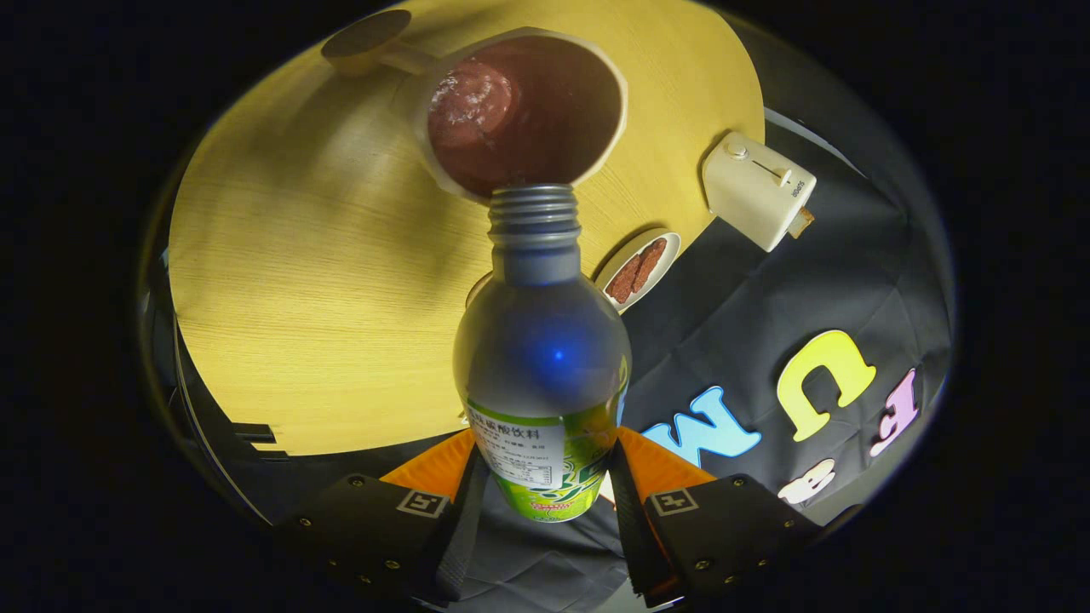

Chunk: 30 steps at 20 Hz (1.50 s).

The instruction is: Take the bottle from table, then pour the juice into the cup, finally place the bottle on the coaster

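Claw (545, 489) clenched on tilted bottle (543, 358), its open mouth at the cup (526, 111) rim.

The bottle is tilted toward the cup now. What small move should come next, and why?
Probably tip the bottle back upright. The gripper is shut on its lower part, and its open neck points at the rim of the cup, which already holds dark liquid. No stream shows at the mouth, so pouring looks finished; next it goes to the coaster.

Pretty dim overall, warm light on the table (281, 281), blue glare spot on the bottle (558, 355), heavy fisheye warping round the edges.
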Motion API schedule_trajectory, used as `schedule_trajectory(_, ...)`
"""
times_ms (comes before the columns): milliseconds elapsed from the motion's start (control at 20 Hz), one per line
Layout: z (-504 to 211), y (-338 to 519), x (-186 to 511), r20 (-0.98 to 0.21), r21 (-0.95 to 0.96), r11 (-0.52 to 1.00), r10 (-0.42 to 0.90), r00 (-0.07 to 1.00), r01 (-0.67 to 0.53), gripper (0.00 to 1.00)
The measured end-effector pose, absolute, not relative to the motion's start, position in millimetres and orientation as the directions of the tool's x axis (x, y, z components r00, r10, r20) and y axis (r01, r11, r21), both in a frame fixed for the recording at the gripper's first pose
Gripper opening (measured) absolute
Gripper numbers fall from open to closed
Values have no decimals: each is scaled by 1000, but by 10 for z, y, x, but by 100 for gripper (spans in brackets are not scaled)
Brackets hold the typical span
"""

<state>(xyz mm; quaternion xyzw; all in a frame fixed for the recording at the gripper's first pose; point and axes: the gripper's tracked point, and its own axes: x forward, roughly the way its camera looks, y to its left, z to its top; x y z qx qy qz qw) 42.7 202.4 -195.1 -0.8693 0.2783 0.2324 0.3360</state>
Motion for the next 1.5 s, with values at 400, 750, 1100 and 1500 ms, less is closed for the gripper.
schedule_trajectory(400, -1959, 1964, 396, -613, -468, -579, -333, 717, -668, 71)
schedule_trajectory(750, -2139, 1985, 269, -686, -506, -484, -276, 673, -714, 71)
schedule_trajectory(1100, -2299, 2005, 161, -761, -571, -279, -172, 625, -772, 71)
schedule_trajectory(1500, -2437, 2039, -14, -843, -535, 121, -10, 538, -836, 71)
